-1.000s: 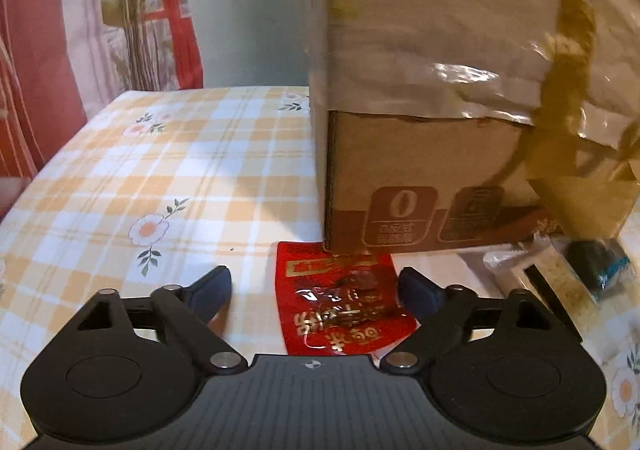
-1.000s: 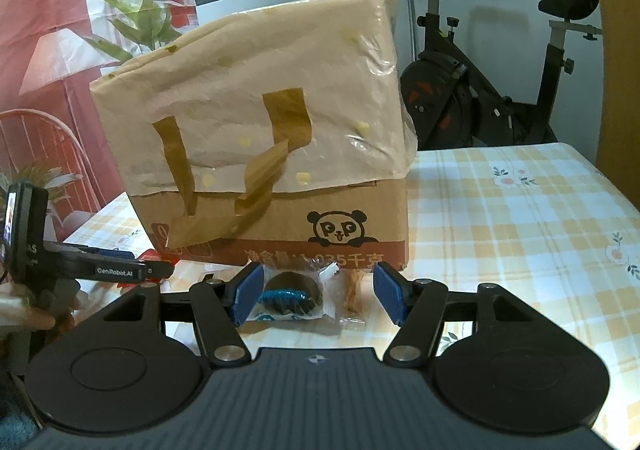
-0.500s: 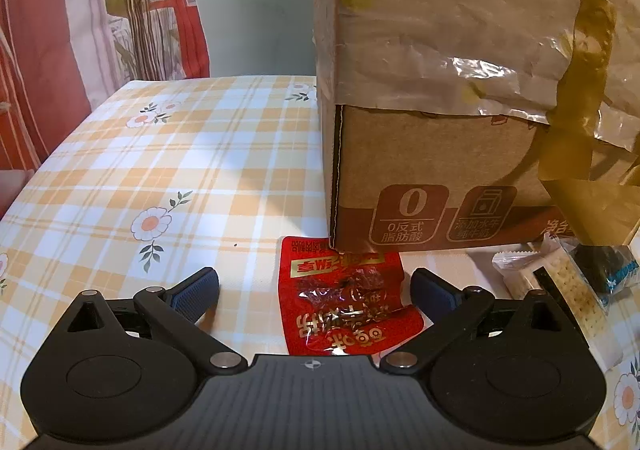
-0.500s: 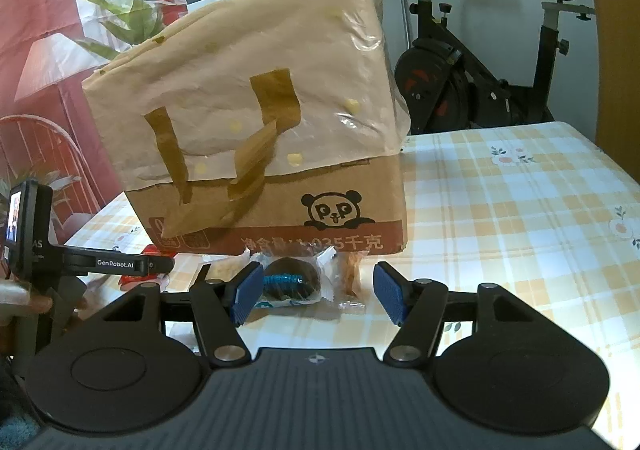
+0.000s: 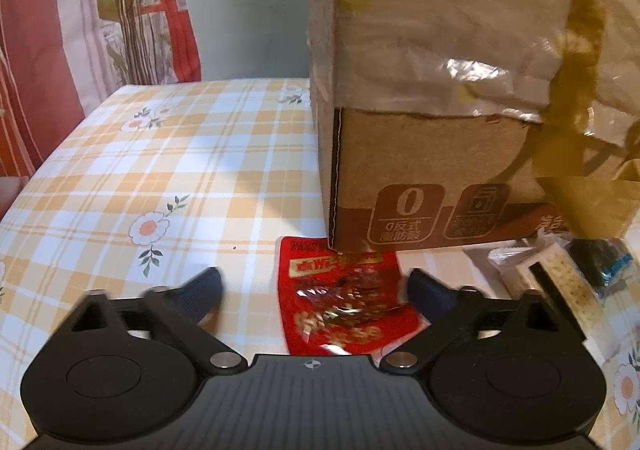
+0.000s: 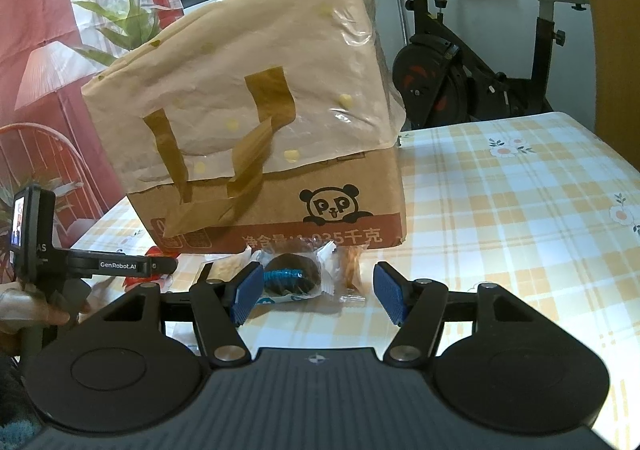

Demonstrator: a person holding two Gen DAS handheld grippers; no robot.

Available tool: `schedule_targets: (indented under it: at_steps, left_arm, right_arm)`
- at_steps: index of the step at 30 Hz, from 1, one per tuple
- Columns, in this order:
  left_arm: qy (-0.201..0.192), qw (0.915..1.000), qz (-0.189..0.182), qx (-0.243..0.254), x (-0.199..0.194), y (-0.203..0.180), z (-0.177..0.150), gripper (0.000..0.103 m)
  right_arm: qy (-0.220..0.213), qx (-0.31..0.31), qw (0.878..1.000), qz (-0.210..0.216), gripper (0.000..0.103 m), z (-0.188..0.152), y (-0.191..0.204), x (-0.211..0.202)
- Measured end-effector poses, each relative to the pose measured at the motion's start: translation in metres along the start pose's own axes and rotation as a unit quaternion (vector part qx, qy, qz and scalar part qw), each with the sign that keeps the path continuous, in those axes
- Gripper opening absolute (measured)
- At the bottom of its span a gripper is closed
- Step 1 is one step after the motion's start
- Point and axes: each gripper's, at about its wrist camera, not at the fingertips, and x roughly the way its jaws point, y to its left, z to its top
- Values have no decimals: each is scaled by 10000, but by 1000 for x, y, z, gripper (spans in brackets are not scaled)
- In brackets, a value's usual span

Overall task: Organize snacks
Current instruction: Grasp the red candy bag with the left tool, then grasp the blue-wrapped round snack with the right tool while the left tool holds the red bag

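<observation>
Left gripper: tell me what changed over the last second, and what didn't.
The left gripper opened wider, and its jaws are now closing around the red packet, not yet touching it. The packet, box and right gripper, open around the dark snack, stayed put.

red curtain [image 5: 36, 50], pale wall [image 5: 248, 10], exercise bike [image 6: 480, 62] behind checked table [image 6: 520, 190].

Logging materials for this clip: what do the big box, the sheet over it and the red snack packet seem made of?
Box: corrugated cardboard, matte brown, printed panda logo and a seam edge. Sheet: probably thin plastic film, translucent, crinkled, glossy highlights, held by brown tape. Red snack packet: likely glossy plastic or foil film, with a clear window reflecting light.
</observation>
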Motion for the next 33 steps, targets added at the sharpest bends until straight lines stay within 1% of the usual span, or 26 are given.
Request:
schedule_targets:
  at_steps: [1,3,5,7,11,17,20,24,31,33]
  left_arm:
    - [-40,10000,-31,49,-4,-1,0,66]
    - [-9,9999,-17,126,-9,-3,0,65]
    - [15,9998,-125,148,-14,-3,-4,64]
    - [6,9999,-149,58,-20,-1,-7,63]
    - [-113,9992,-323,-210,-41,3,-13,62]
    - [-390,9969,-596,-342,-64,-2,-23,62]
    - [-464,9952,-745,-432,-68,-3,-27,62]
    - [-552,9929,-944,-463,-71,-6,-32,63]
    - [-672,9906,-1065,-532,-77,-5,-37,63]
    - [-669,9904,-1070,-563,-77,-4,-38,63]
  right_arm:
    - [-6,10,10000,-5,64,0,0,0]
    - [-18,22,10000,-9,64,-1,-1,-1]
    - [0,33,10000,-8,64,-1,-2,-1]
    - [25,31,10000,12,64,-1,-2,1]
    - [67,-83,9999,108,64,-2,5,3]
    - [286,-277,9991,177,64,-7,14,11]
    - [398,-382,9984,153,64,-9,18,18]
    - [433,-414,9981,138,64,-4,22,29]
    - [401,-621,9972,88,64,14,31,64]
    - [491,-704,9963,61,64,16,34,77]
